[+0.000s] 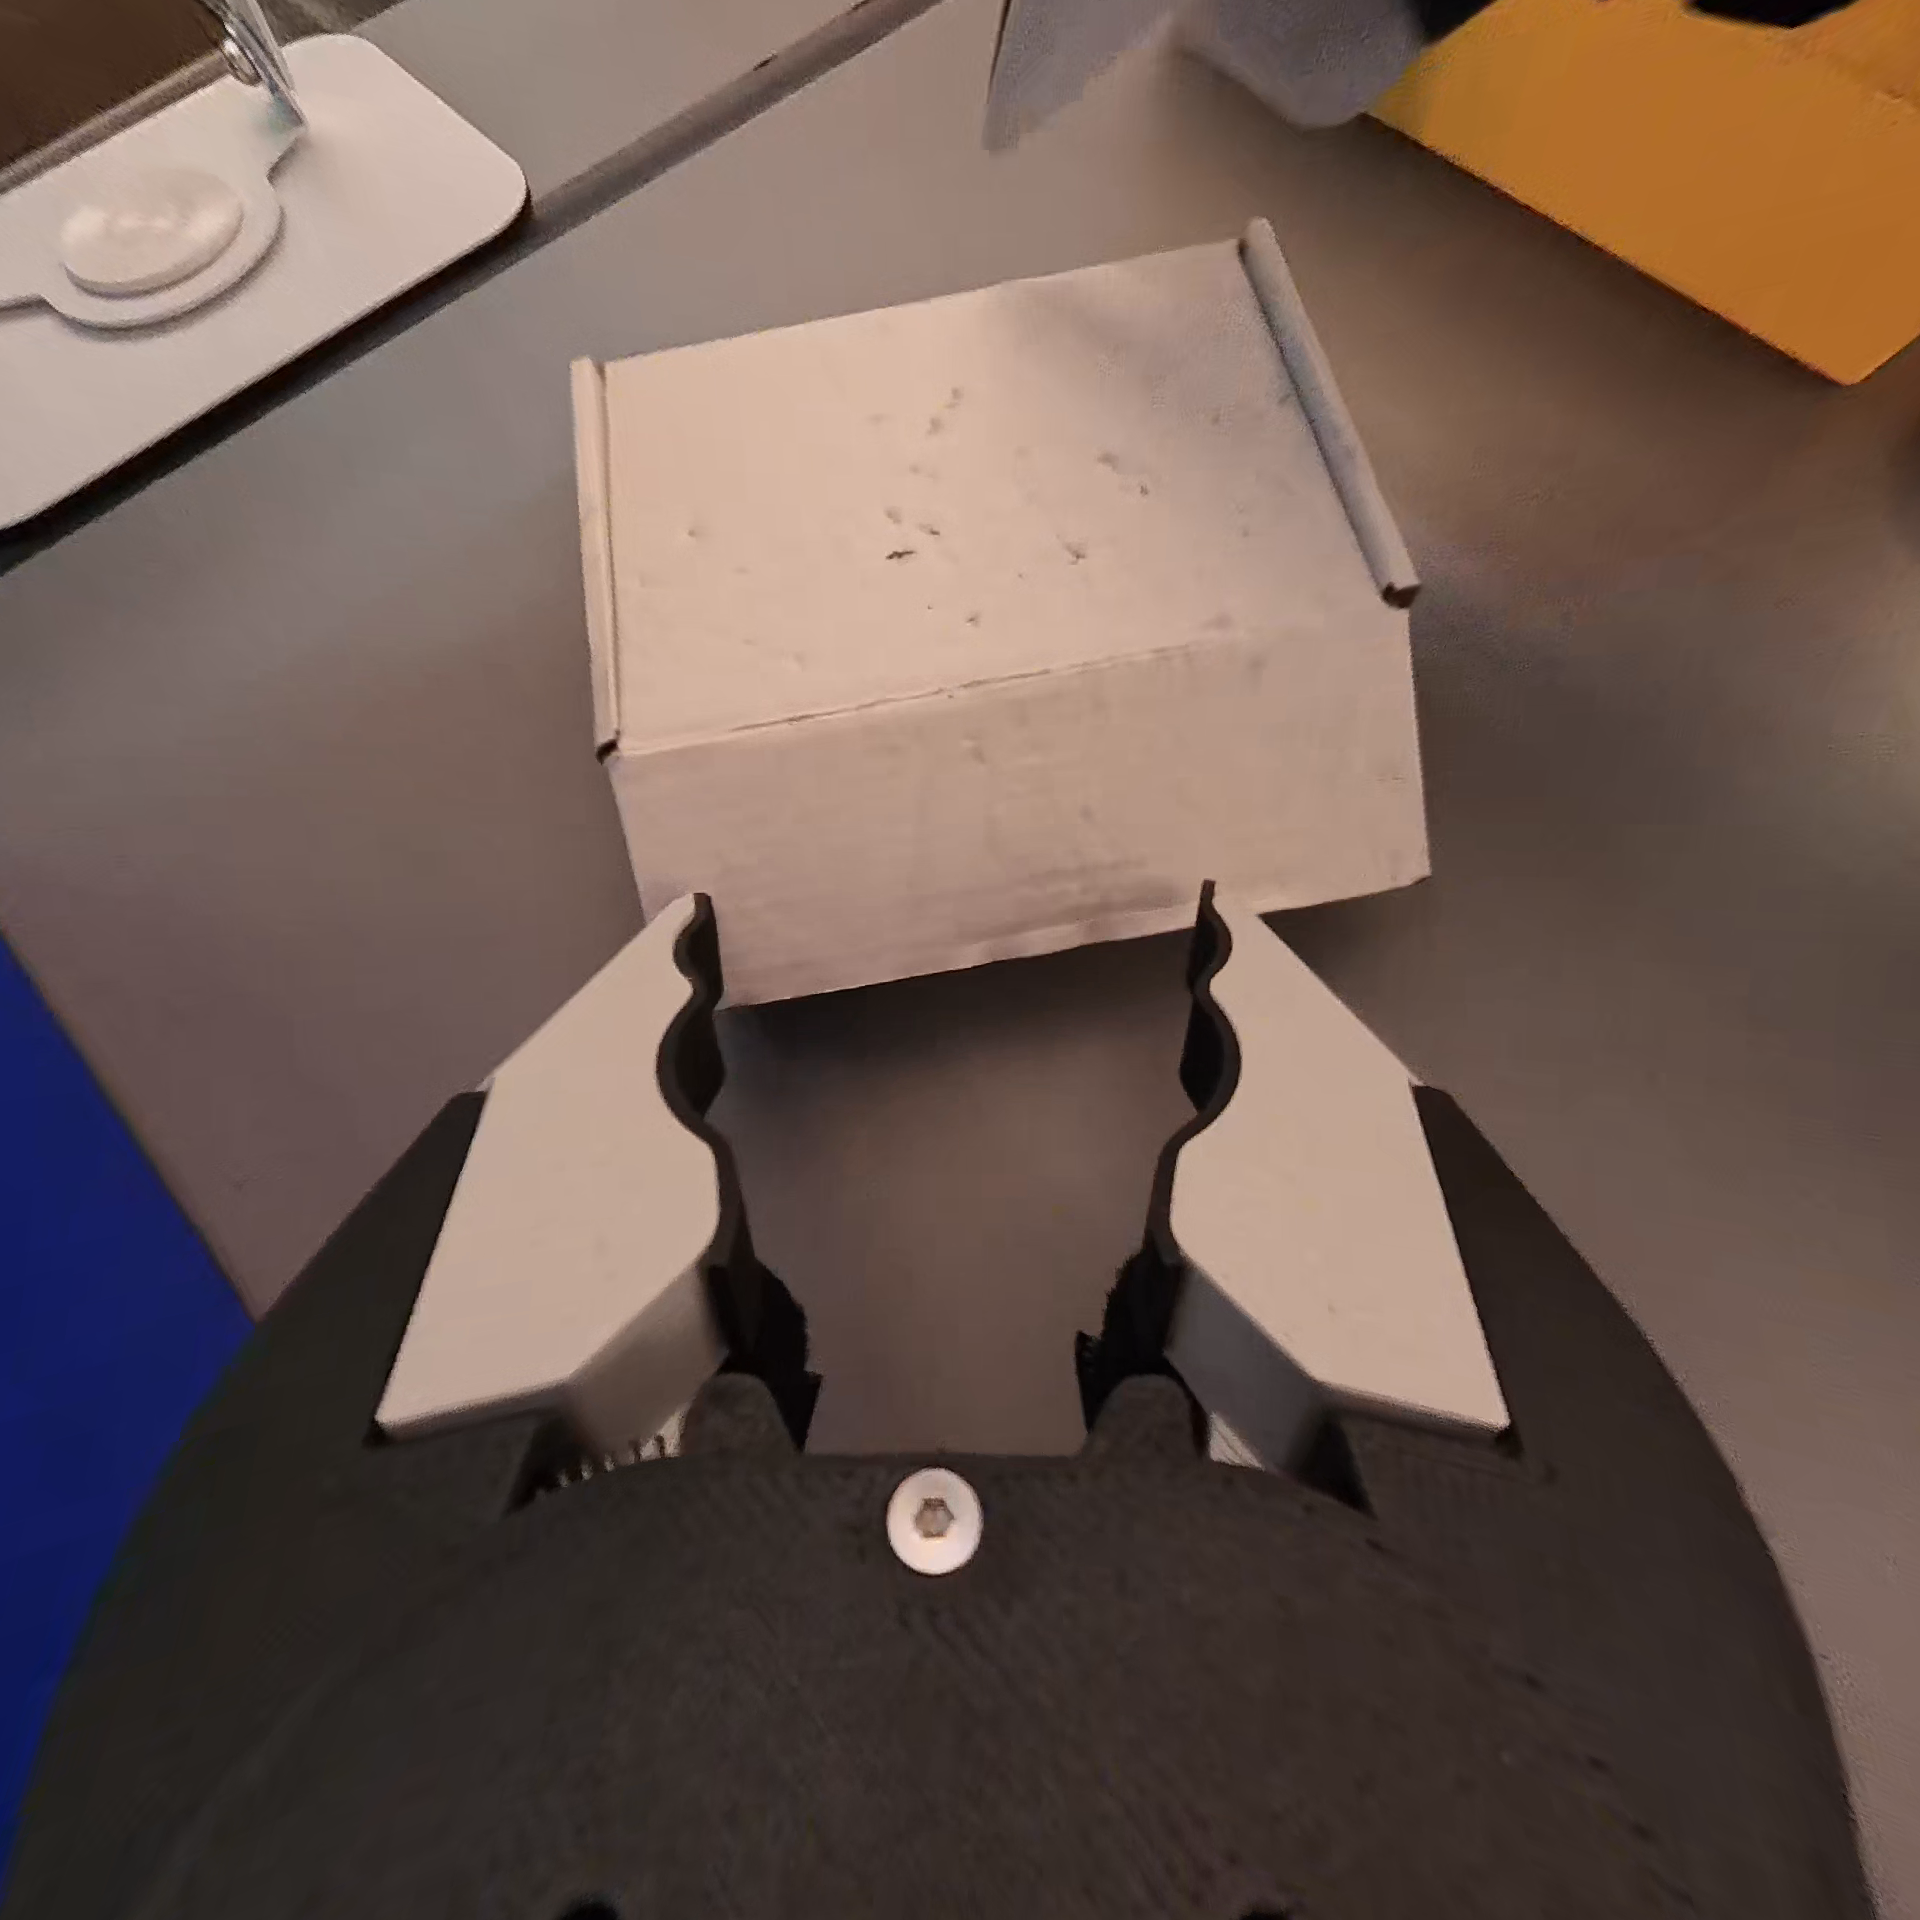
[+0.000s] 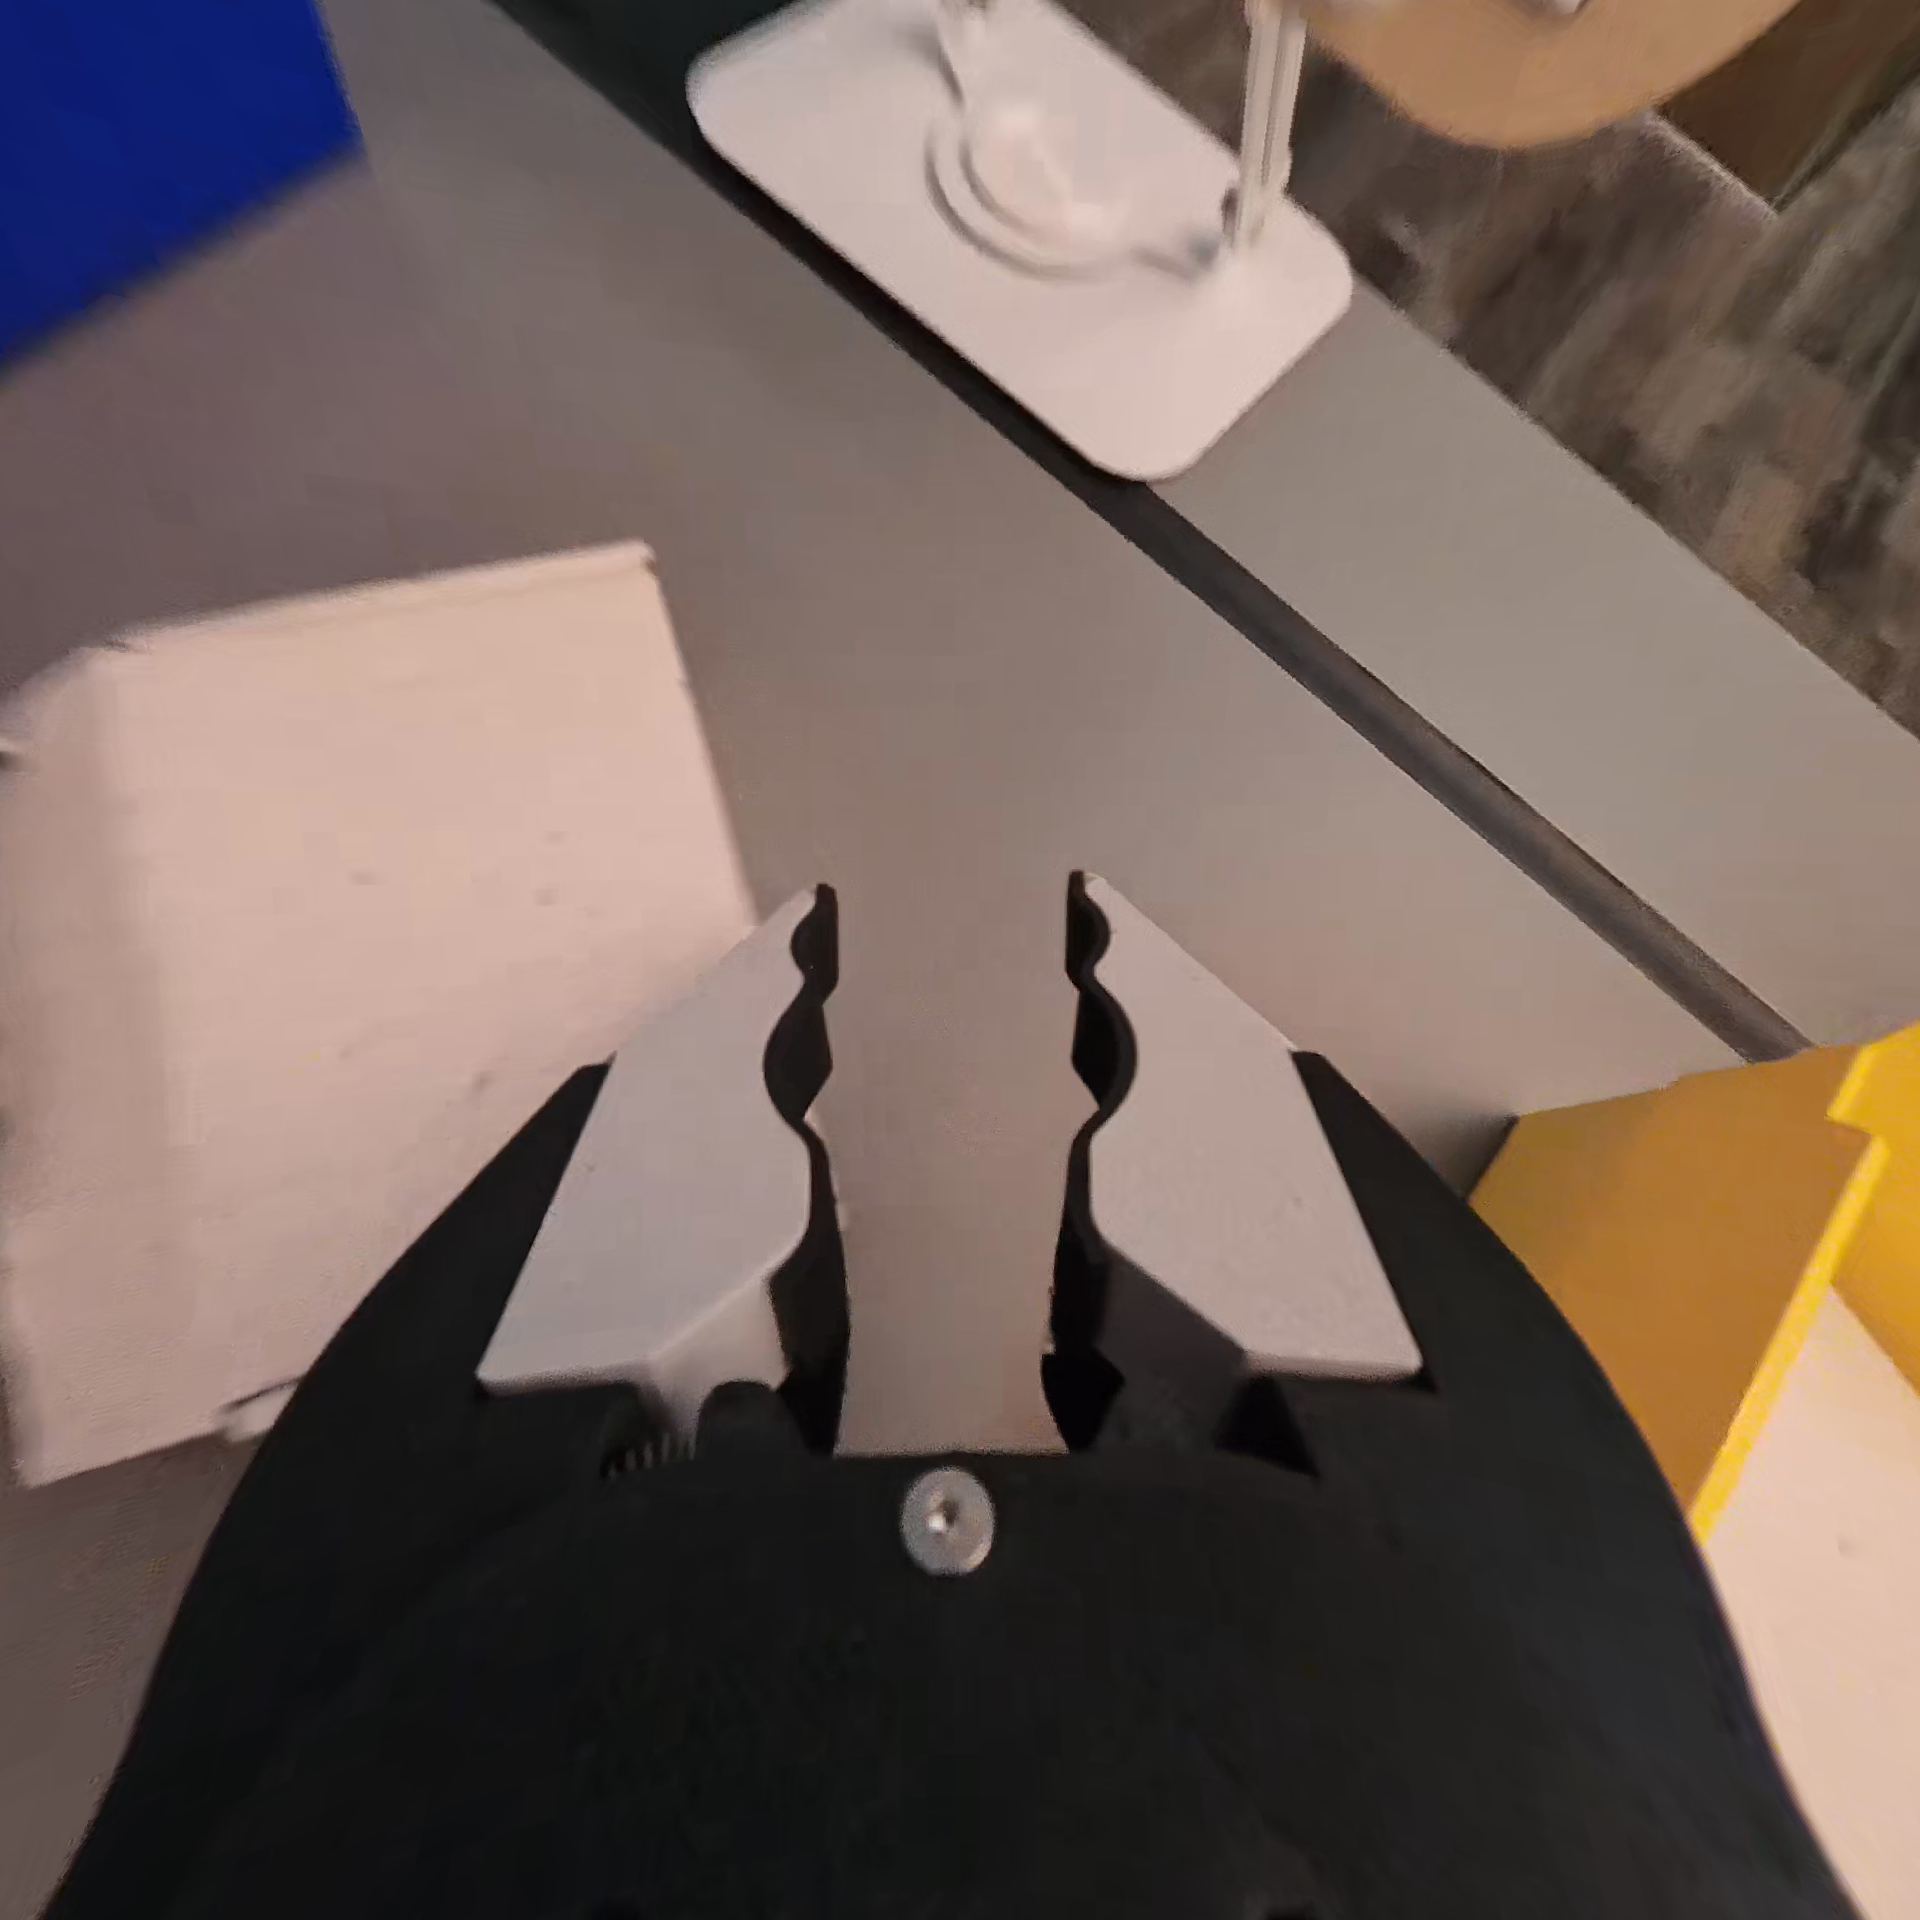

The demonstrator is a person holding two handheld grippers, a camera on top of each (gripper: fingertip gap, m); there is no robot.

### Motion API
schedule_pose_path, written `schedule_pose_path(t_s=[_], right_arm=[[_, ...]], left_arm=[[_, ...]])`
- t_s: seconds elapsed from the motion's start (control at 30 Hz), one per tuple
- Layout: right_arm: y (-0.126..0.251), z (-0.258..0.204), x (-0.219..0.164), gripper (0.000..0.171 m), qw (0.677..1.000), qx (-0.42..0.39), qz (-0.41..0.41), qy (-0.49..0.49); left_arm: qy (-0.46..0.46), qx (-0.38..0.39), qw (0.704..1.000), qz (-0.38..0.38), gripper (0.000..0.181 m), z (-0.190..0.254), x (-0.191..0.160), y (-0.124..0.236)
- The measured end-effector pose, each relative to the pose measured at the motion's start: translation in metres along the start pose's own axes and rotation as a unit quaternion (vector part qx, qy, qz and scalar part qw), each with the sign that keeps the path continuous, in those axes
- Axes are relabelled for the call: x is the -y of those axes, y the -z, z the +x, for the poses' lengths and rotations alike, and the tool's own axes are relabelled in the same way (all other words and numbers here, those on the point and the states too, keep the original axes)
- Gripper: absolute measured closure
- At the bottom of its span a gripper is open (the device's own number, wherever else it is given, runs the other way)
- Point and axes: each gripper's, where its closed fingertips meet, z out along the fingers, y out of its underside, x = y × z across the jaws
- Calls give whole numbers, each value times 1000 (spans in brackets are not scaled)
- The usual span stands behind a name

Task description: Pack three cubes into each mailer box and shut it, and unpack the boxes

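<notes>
A closed white mailer box (image 1: 987,613) sits on the grey table in the left wrist view, just beyond my left gripper (image 1: 954,902), which is open and empty with its fingertips near the box's front wall. The same white box (image 2: 343,935) lies left of my right gripper (image 2: 948,883), which is open, empty and above bare table. A yellow mailer box (image 1: 1683,208) is at the far right in the left wrist view; it also shows at the lower right of the right wrist view (image 2: 1662,1268), lid open. No cubes are visible.
A white stand base (image 1: 208,281) rests at the table's far edge, also in the right wrist view (image 2: 1039,260). A blue object (image 1: 83,1247) lies at the left, and shows in the right wrist view (image 2: 145,145). The other gripper (image 1: 1195,62) shows blurred at the top. The gap from one gripper's tips to the other's is roughly 20 cm.
</notes>
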Motion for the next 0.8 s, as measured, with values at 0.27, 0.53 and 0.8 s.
schedule_pose_path(t_s=[0.27,0.53,0.8], right_arm=[[1,-30,-46,171,991,42,-124,41],[39,-64,-107,132,951,112,-222,186],[35,-44,-85,99,939,116,-175,272]], left_arm=[[-9,-25,999,-19,95,-1,-5,-3],[-35,-113,993,-20,100,7,-1,11],[-159,-140,976,-45,102,12,18,21]])
